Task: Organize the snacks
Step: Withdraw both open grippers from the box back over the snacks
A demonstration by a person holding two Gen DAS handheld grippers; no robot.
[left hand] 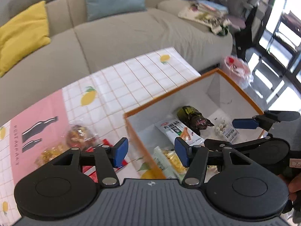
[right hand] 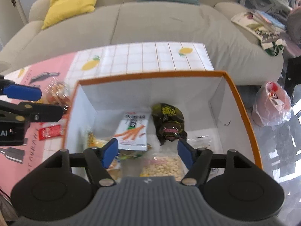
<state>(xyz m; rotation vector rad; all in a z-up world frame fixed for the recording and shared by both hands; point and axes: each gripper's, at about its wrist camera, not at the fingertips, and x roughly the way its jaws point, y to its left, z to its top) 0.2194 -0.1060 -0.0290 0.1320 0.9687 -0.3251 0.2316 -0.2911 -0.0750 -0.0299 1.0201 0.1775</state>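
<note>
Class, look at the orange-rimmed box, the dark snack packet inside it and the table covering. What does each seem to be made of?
Orange-rimmed box: probably cardboard or stiff board, matte white inside; its flat walls show straight creases.
Dark snack packet: likely glossy plastic film; it is crinkled and glints.
Table covering: perhaps vinyl or coated cloth, printed with a grid and lemons; it has a slight sheen, but the material is uncertain.

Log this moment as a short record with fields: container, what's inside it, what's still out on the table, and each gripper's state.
container: orange-rimmed box, white inside, open top
inside: white stick-snack packet, dark packet, bag of pale pieces, other packets partly hidden
on table: red packet, clear-wrapped snacks on the lemon-print cloth
left gripper: open, nothing between the pads, over the box's edge
right gripper: open, empty, above the box
</note>
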